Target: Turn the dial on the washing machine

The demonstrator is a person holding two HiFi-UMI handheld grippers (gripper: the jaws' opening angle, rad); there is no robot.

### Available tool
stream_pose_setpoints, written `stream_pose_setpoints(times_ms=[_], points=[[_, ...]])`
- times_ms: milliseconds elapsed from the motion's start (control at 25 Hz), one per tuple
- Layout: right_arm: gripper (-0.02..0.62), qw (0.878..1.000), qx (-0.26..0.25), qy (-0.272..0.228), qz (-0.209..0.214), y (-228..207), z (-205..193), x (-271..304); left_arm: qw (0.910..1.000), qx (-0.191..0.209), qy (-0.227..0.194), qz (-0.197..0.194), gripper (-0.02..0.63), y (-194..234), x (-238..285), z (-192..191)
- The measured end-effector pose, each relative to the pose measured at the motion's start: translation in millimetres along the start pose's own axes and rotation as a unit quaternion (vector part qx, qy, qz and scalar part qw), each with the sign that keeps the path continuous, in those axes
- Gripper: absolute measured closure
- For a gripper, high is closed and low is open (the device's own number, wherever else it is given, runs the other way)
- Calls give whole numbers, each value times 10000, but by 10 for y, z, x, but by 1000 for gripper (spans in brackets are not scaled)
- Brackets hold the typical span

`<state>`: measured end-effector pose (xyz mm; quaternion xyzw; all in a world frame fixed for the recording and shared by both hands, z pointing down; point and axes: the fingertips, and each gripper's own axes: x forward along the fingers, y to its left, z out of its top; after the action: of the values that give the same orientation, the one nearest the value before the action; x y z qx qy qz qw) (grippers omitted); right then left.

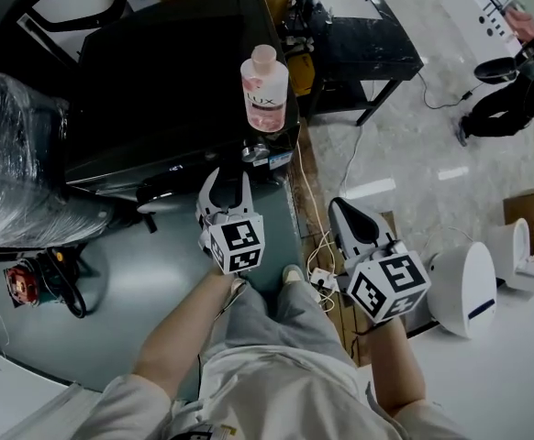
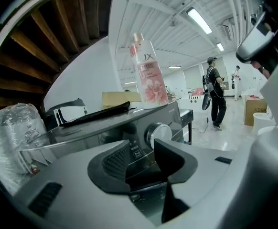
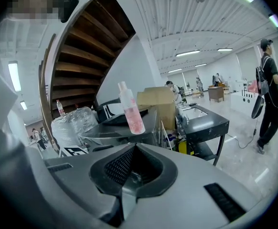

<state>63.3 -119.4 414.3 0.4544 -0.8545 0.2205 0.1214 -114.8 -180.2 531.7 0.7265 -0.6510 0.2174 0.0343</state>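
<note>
Left gripper (image 2: 141, 165): jaws parted, gripping nothing. Dial (image 2: 159, 133) straight ahead, seen through gap just past tips, partly behind right jaw, untouched. Dial sits on washing machine (image 1: 157, 81) front panel. Pink bottle (image 1: 265, 90) upright on lid above dial. Right gripper (image 3: 129, 174): jaws closed together, empty, right of machine.

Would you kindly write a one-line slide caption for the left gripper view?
Left gripper, jaws apart and empty, faces the dial on the washing machine, a pink bottle standing on top.
</note>
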Motion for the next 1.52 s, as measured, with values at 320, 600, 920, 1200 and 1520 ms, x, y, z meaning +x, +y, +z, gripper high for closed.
stream_pose_setpoints(times_ms=[320,600,920,1200,1520], points=[[566,9991,-257,-199,263,402,534,-172,9999,-91,-70,-32,482,429,-530,426],[566,9965,-543,-372,516,776,992,-353,9997,-89,-242,45,518,825,-1047,942],[566,9900,-927,-620,858,1185,1445,-640,9992,-21,-379,81,574,1149,-1624,1381],[566,9795,-1239,-841,1345,1578,1804,-855,9985,-66,-503,210,578,1432,-2094,1672],[566,9671,-1353,-1401,1635,1855,2190,-1093,9954,213,-865,361,586,1587,-2602,2108]])
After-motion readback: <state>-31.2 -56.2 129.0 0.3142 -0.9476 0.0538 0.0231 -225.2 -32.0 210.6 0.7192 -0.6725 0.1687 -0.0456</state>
